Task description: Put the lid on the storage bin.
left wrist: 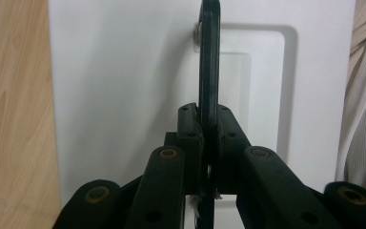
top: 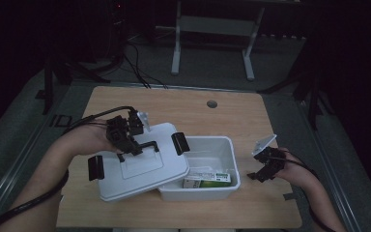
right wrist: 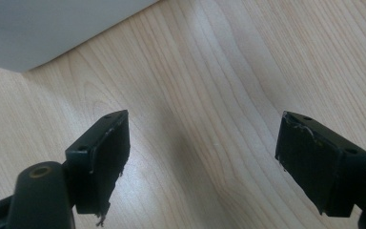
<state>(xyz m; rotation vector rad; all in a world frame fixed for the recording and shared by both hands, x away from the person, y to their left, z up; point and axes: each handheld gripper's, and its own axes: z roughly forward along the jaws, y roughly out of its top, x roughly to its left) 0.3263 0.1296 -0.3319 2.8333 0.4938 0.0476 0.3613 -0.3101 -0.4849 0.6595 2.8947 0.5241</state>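
Note:
A white plastic box (top: 222, 189) stands open on the wooden table, with a green and white carton (top: 206, 180) lying inside. Its white lid (top: 140, 164) rests tilted over the box's left rim, black latches at both ends. My left gripper (top: 131, 145) is shut on the lid's black handle (left wrist: 209, 62), which stands upright between the jaws in the left gripper view. My right gripper (top: 257, 175) hovers just right of the box, open, jaws wide apart over bare wood (right wrist: 205, 95) with nothing between them. A corner of the box (right wrist: 38, 28) shows at that view's top left.
The wooden table (top: 174, 106) has a round cable hole (top: 212, 104) near its far edge. A metal stand's legs (top: 176, 53) and cables lie on the dark floor beyond. A light striped sleeve (left wrist: 362, 119) shows at the right of the left gripper view.

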